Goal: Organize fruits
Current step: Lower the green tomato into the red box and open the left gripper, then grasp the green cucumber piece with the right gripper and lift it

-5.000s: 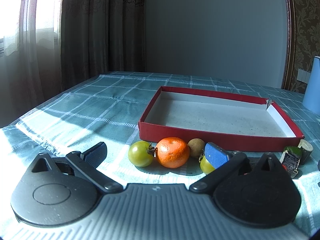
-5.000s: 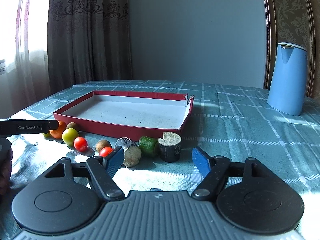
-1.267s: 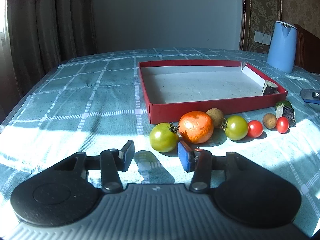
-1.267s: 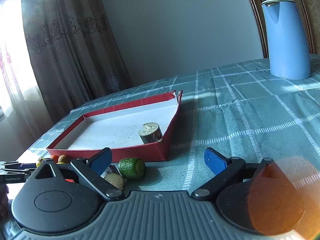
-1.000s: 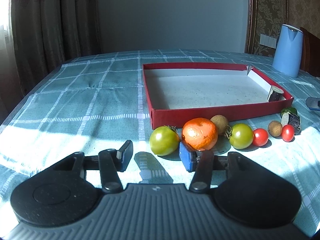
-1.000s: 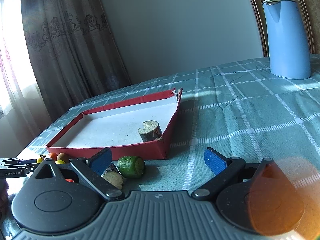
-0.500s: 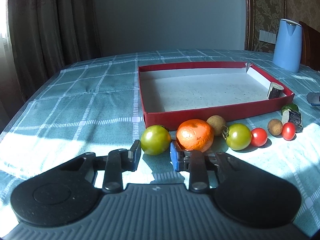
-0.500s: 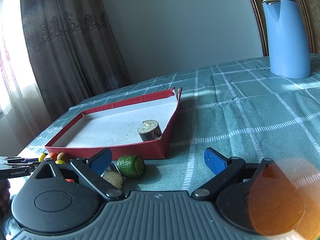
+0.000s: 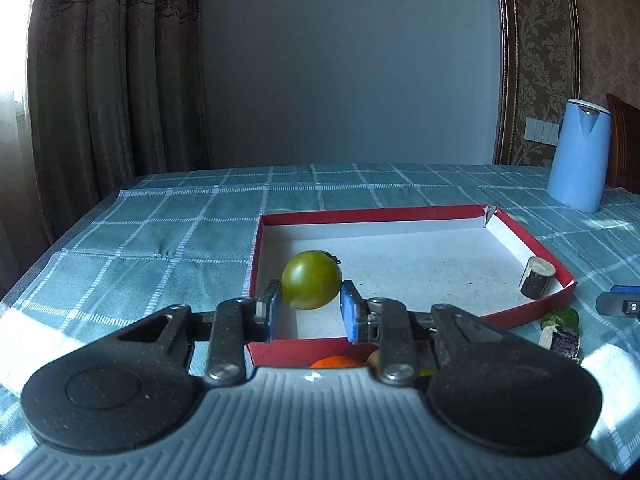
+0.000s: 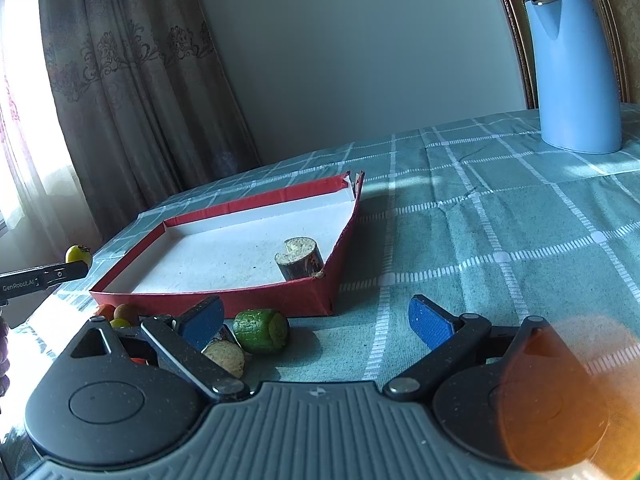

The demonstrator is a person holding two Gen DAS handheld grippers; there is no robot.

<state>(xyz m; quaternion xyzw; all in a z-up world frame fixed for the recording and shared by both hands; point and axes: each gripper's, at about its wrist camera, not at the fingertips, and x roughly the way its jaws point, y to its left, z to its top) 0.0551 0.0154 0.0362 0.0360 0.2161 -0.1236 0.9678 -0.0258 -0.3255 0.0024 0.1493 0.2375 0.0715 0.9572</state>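
green tomato (image 9: pixel 310 286): clamped between the 2 blue pads (image 9: pixel 274 312) of your left gripper (image 9: pixel 311 312), bulging past the fingertips, lifted over the near left corner of the red box (image 9: pixel 528 308). stem points up and right. in the right wrist view it shows above your left gripper's finger, beside the box's left wall.

cut cane stub (image 9: pixel 536 278): upright in the box's right corner.

orange (image 9: pixel 335 361), small brown fruit (image 9: pixel 374 358): on the tablecloth (image 9: pixel 160 248) just outside the near wall, mostly hidden.

your right gripper (image 10: pixel 316 320): fingers spread wide, grasping nothing; green chunk (image 10: pixel 261 330) near its left finger.

blue kettle (image 10: pixel 572 72): far right.
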